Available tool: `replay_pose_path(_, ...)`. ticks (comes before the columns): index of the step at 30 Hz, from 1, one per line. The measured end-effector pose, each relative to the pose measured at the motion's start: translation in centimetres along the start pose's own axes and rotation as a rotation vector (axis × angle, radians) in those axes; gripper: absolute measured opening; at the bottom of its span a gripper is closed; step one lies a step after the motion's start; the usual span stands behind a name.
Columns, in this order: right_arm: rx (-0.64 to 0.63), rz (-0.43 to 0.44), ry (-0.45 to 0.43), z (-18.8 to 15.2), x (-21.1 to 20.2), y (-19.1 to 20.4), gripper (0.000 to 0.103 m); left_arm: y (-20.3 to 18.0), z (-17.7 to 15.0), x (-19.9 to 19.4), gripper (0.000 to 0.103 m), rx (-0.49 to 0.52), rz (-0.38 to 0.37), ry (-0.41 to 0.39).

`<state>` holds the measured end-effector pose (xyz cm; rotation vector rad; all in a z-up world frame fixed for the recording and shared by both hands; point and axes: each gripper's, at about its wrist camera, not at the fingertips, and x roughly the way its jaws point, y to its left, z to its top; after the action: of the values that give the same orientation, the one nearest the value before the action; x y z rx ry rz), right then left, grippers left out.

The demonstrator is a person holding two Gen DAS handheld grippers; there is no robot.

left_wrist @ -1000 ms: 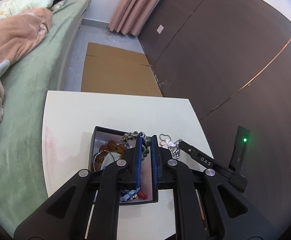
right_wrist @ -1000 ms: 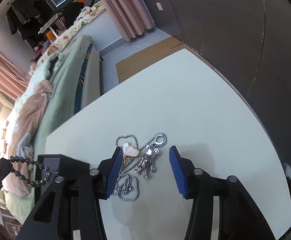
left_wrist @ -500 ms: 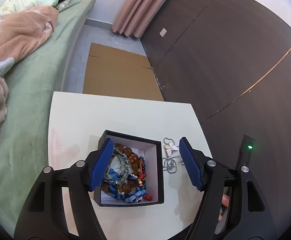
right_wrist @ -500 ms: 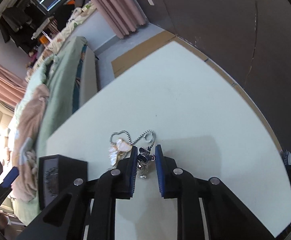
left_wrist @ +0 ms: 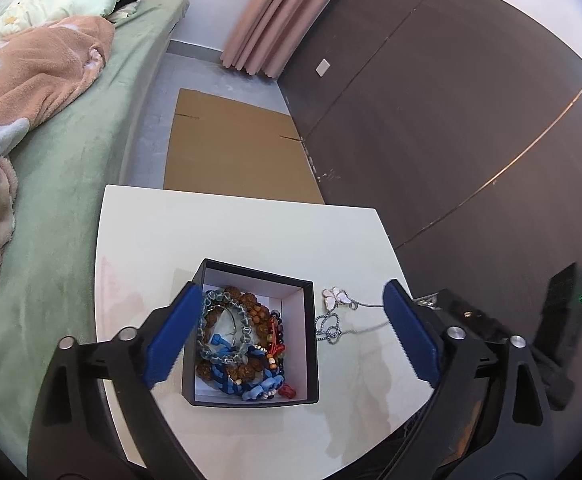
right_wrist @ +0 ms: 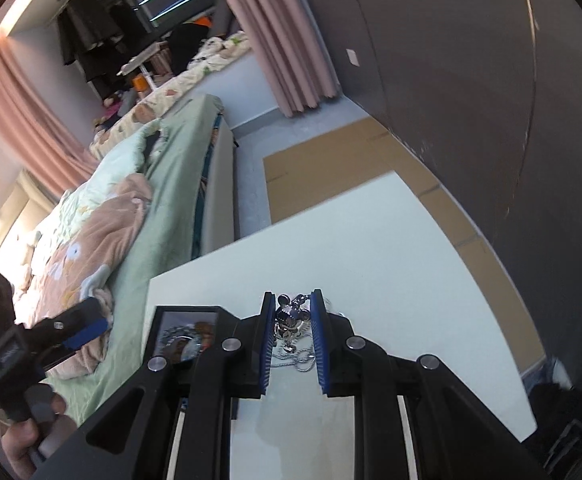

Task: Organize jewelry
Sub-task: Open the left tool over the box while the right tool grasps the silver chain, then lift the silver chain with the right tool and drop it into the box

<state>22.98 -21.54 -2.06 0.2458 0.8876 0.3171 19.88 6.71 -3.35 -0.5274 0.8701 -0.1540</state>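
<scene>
My right gripper (right_wrist: 291, 336) clamps the mouse charm (right_wrist: 289, 318), head pointing away, upright. Left gripper (left_wrist: 291, 336) jaws gape over the jewelry box (left_wrist: 251, 336); only that view shows the butterfly pendant (left_wrist: 336, 297).

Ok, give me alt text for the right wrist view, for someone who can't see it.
The right gripper pinches a silver mouse-shaped charm, its chain trailing on the white table. A black jewelry box sits left; a bed lies beyond.

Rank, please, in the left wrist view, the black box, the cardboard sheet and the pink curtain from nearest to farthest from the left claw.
From the left claw:
1. Black box, between its fingers, on the table.
2. Cardboard sheet, on the floor beyond the table.
3. Pink curtain, at the far wall.
</scene>
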Motion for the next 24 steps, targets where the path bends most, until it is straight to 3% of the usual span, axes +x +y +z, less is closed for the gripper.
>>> replay_pose_path(10,-0.113,0.011,-0.115,3.4,-6.8,5.2,0.017,1.3,0.2,-0.5,0.098,-0.043,-0.042,0.023)
replay_pose_path(24,-0.265,0.012,-0.261,8.1,-15.6,13.7,0.017,2.9,0.5,-3.5,0.098,-0.037,-0.043,-0.031)
